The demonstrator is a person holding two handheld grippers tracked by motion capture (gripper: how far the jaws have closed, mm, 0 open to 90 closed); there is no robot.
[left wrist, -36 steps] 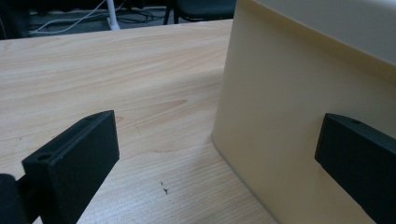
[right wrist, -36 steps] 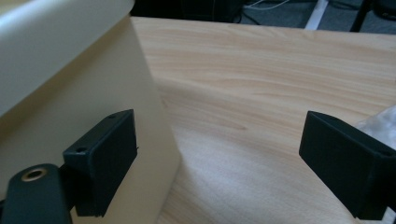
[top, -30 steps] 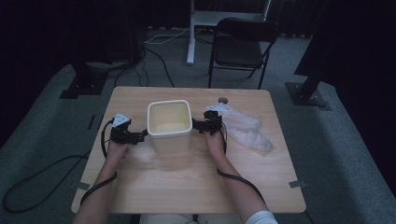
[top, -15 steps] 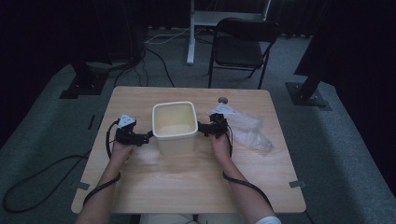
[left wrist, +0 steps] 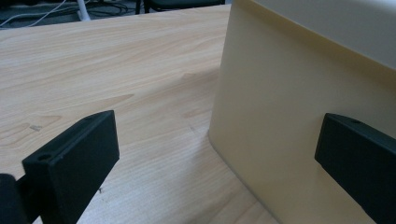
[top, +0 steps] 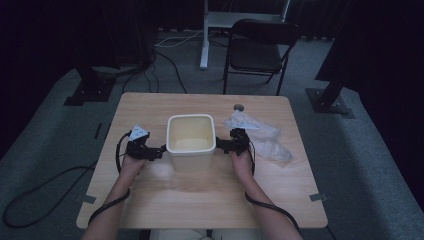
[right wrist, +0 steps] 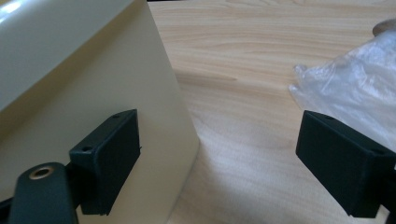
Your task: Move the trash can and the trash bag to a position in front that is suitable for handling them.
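Note:
A cream square bin (top: 191, 140) stands upright near the middle of the wooden table (top: 200, 205); its inside looks empty. My left gripper (top: 161, 150) is at the bin's left wall and my right gripper (top: 220, 145) at its right wall, one on each side. In the left gripper view the left gripper (left wrist: 219, 140) is open, one jaw in front of the bin (left wrist: 289, 93) wall and the other over bare wood. The right gripper (right wrist: 222, 144) is open too, one jaw against the bin (right wrist: 70, 93) and the other near a crumpled clear plastic bag (right wrist: 355, 84).
The clear plastic bag (top: 260, 137) lies on the table just right of my right hand. A small dark round object (top: 238, 106) sits behind it near the far edge. A black folding chair (top: 257, 50) stands beyond the table, and cables run over the floor at left.
The bin has shifted a little to the right and toward the person, and both grippers have moved with it at its sides.

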